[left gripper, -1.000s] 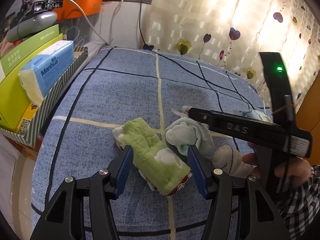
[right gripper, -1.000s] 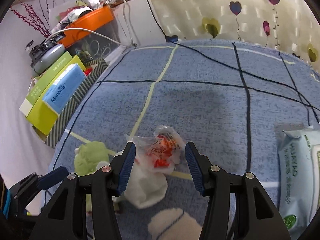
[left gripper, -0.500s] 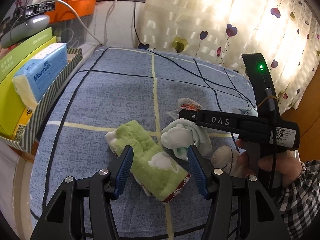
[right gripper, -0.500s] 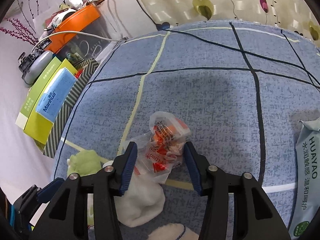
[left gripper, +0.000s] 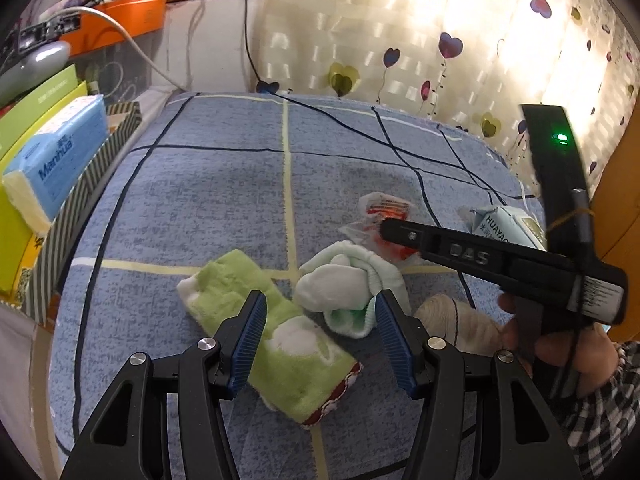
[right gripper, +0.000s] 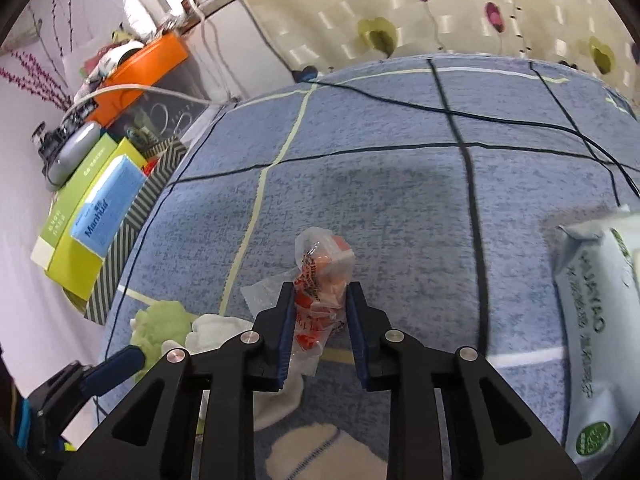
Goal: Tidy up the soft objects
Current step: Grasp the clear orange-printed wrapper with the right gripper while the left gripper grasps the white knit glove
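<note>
Right tool (right gripper: 320,300) closing, pads squeezing crinkly orange snack packet (right gripper: 323,266). Left tool (left gripper: 318,320) wide, empty, over green towel (left gripper: 276,336). Socks, wipes unsorted on bed.

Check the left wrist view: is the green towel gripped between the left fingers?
No: the left gripper is open, its blue fingers apart above the green towel, which lies flat on the blue bedspread.

Green sock (left gripper: 272,332) flat, pale sock (left gripper: 348,284) balled beside, crumpled wrapper (right gripper: 322,280) upright
</note>
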